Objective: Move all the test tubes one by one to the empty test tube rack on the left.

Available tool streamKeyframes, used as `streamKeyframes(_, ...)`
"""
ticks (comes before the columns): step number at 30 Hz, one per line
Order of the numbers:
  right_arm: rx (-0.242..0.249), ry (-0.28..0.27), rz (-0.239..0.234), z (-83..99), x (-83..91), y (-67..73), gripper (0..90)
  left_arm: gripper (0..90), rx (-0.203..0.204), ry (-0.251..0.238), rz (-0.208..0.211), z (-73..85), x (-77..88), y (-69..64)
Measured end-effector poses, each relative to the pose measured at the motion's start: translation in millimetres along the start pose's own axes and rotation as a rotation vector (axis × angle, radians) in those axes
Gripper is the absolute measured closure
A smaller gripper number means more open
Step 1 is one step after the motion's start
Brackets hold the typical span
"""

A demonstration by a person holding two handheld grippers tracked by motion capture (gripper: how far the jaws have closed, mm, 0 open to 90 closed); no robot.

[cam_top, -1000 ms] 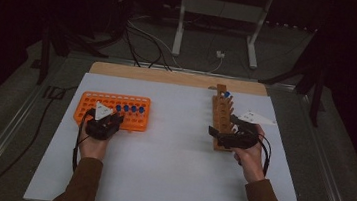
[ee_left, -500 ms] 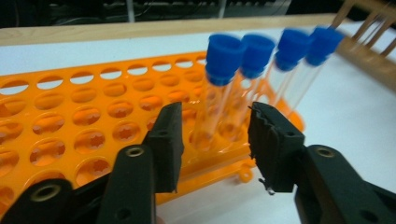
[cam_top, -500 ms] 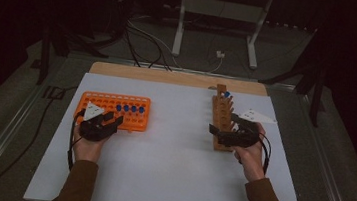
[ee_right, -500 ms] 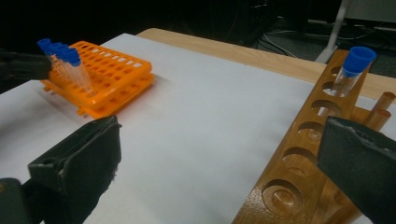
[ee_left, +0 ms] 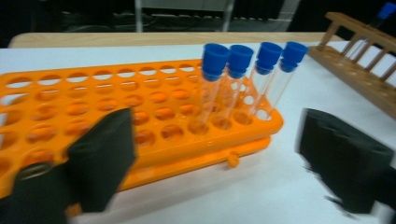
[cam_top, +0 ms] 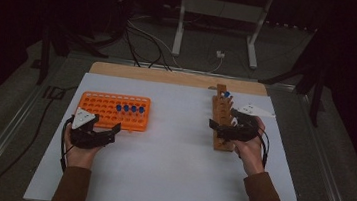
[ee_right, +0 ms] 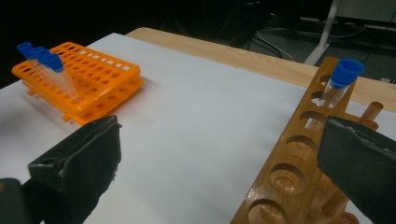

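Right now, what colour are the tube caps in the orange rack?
Blue caps; clearest in the left gripper view.

Orange rack (cam_top: 113, 110) sitting left of frame, holding four clear tubes with blue caps (ee_left: 254, 56). Brown wooden rack (cam_top: 222, 119) at right showing one blue-capped tube (ee_right: 340, 82). White table (cam_top: 170, 160); black grippers.

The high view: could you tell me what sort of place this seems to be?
Probably a lab or recording bench. A white table holds an orange tube rack with four blue-capped tubes and a wooden rack; cables and a metal stand sit on the dark floor behind.
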State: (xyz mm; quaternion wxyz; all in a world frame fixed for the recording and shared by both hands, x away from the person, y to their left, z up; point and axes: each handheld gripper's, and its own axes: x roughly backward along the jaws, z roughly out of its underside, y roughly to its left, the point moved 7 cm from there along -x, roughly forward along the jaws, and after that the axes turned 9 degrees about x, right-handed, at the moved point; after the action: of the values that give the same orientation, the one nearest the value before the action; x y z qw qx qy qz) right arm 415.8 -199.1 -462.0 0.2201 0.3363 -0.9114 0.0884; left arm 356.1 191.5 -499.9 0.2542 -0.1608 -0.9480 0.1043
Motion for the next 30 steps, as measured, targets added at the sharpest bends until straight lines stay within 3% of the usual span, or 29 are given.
streamKeyframes(3, -0.005, 0.004, 0.007, -2.1, -2.8, -3.1, 0.0, 1.0, 0.000, -0.026, -0.010, -2.8, 3.4, 0.3)
streamKeyframes(8, -0.014, 0.002, 0.018, -8.2, -7.6, -11.1, 0.5, 0.6, -0.024, -0.052, -0.008, -4.0, 5.5, -2.6)
streamKeyframes(13, 0.000, 0.019, 0.054, -14.5, -14.9, -21.3, 2.7, 0.6, -0.031, -0.049, -0.004, -2.1, 5.4, -3.9)
streamKeyframes(16, 0.002, 0.022, 0.040, -17.3, -21.0, -28.0, 6.8, 0.6, -0.038, -0.053, -0.007, -1.8, 6.1, -5.0)
streamKeyframes(18, 0.019, 0.034, 0.064, -17.8, -26.4, -34.3, 7.2, 0.7, -0.038, -0.054, -0.010, -1.3, 6.3, -5.8)
streamKeyframes(22, -0.006, 0.060, 0.098, -15.0, -39.3, -49.8, 10.6, 0.7, -0.043, -0.054, -0.009, -0.6, 6.2, -7.0)
streamKeyframes(26, -0.038, 0.072, 0.122, -9.8, -49.0, -64.8, 27.2, 0.7, -0.040, -0.050, -0.008, 0.8, 5.3, -7.6)
streamKeyframes(30, -0.039, 0.098, 0.165, -4.5, -58.4, -76.0, 47.1, 0.7, -0.042, -0.045, -0.008, 1.9, 4.0, -8.6)
